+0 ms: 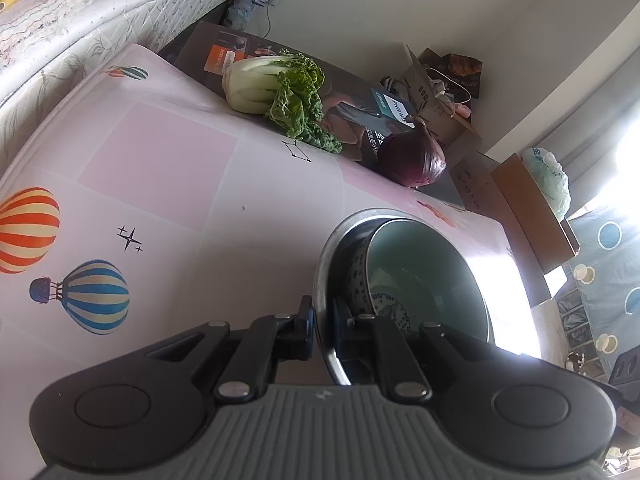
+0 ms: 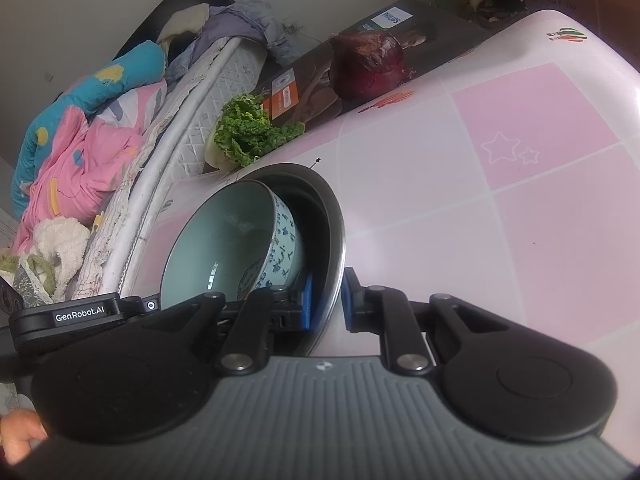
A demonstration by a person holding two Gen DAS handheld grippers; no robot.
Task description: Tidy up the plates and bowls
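A steel bowl (image 1: 325,264) (image 2: 335,216) sits on the pink checked tablecloth (image 1: 168,160) (image 2: 520,208). Tilted inside it is a ceramic bowl (image 1: 424,264) (image 2: 224,232), pale green within and blue-patterned outside. My left gripper (image 1: 323,320) is shut on the steel bowl's near rim, one finger outside the wall and one inside. My right gripper (image 2: 328,300) is shut on the opposite side of the same rim, its blue pads on either side of the wall.
A leafy cabbage (image 1: 272,84) (image 2: 244,132) and a red onion (image 1: 414,158) (image 2: 368,64) lie by a dark Philips box (image 1: 360,120) (image 2: 392,20) at the table's far edge. A mattress (image 1: 80,20) (image 2: 192,112) runs alongside. A hand (image 2: 20,436) shows low left.
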